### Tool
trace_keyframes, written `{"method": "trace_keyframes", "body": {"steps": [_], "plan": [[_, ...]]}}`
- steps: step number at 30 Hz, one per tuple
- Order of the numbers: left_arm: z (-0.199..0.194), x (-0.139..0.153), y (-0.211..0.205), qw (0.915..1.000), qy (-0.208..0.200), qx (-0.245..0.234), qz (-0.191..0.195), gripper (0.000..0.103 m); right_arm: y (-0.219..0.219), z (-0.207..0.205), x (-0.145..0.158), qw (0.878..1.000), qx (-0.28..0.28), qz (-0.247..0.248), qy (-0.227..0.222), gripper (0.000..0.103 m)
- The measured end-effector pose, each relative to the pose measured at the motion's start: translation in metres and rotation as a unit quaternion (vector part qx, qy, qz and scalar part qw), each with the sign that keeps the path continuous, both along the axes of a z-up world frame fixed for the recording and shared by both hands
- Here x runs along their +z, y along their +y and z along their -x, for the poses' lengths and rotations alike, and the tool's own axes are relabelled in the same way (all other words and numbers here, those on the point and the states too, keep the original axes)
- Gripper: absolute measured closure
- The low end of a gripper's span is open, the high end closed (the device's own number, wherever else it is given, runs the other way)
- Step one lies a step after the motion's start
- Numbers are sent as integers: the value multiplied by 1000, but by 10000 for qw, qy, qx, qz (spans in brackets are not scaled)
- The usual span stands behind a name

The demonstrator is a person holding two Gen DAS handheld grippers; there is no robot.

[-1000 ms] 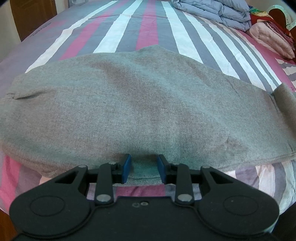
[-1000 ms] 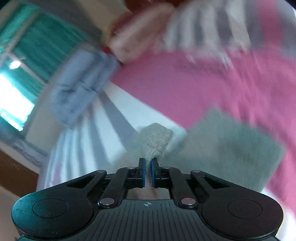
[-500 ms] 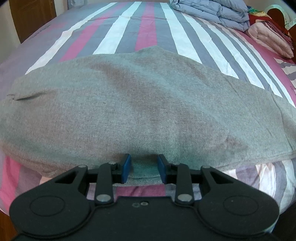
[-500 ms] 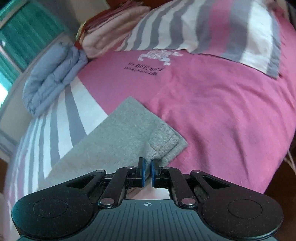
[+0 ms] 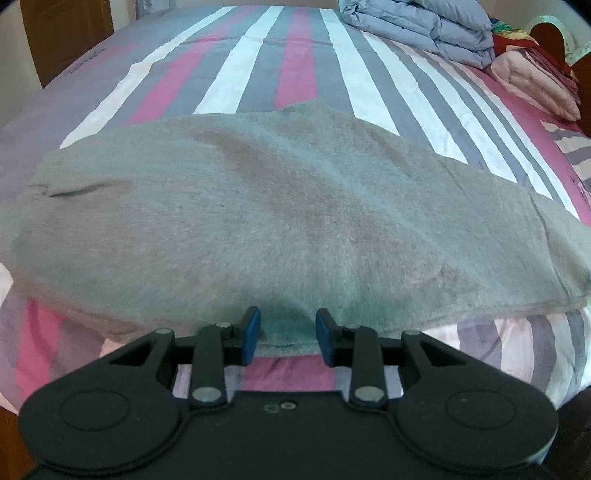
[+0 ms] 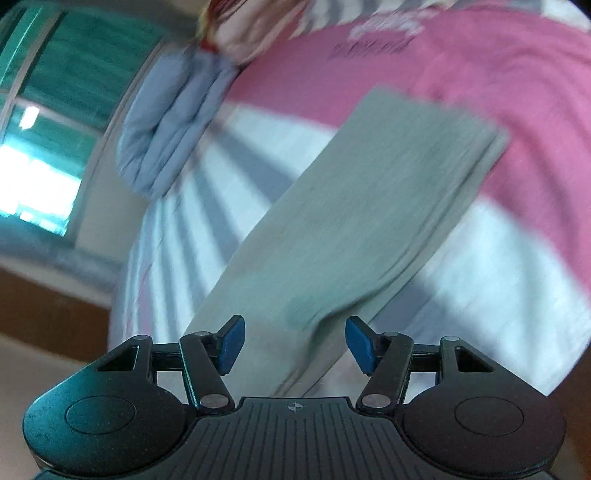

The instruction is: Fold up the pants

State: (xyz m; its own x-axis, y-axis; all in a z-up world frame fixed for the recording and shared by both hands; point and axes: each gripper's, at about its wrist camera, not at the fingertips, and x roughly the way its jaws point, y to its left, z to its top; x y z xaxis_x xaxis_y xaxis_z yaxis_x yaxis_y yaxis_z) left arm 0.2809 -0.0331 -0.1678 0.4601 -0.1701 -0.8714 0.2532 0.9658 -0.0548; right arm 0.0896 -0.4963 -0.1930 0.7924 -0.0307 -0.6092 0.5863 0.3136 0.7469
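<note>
The grey pants (image 5: 280,221) lie flat across the striped bed, folded lengthwise, waist end to the left. My left gripper (image 5: 287,334) is open, its blue pads either side of the pants' near edge, which bulges between them. In the right wrist view the pant legs (image 6: 354,221) stretch away toward the cuff at the upper right. My right gripper (image 6: 293,341) is open and empty over the leg fabric. That view is motion-blurred.
The bed (image 5: 303,66) has pink, grey and white stripes. A folded blue quilt (image 5: 417,26) and pink folded bedding (image 5: 535,81) sit at the far right. A pink sheet (image 6: 498,66), a window (image 6: 40,122) and the quilt (image 6: 170,122) show in the right wrist view.
My right gripper was shut on the leg cuff; it has let go, opened wide and swung over the legs. The legs now lie flat. My left gripper has stayed put.
</note>
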Motion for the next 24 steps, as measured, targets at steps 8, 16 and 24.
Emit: {"method": "trace_keyframes", "body": {"steps": [8,16,24], "plan": [[-24,1,37,9991,121,399,-114,79,26,-33,-25,9995,61,-177,253,80],[-47,-17,47,9944,-5,510,-922,76,31,-27,-31,9986,-124,-513,-95,80],[-54,-16,69,9940,-45,745,-804,76,39,-14,-53,9963,-96,-851,67,100]]}}
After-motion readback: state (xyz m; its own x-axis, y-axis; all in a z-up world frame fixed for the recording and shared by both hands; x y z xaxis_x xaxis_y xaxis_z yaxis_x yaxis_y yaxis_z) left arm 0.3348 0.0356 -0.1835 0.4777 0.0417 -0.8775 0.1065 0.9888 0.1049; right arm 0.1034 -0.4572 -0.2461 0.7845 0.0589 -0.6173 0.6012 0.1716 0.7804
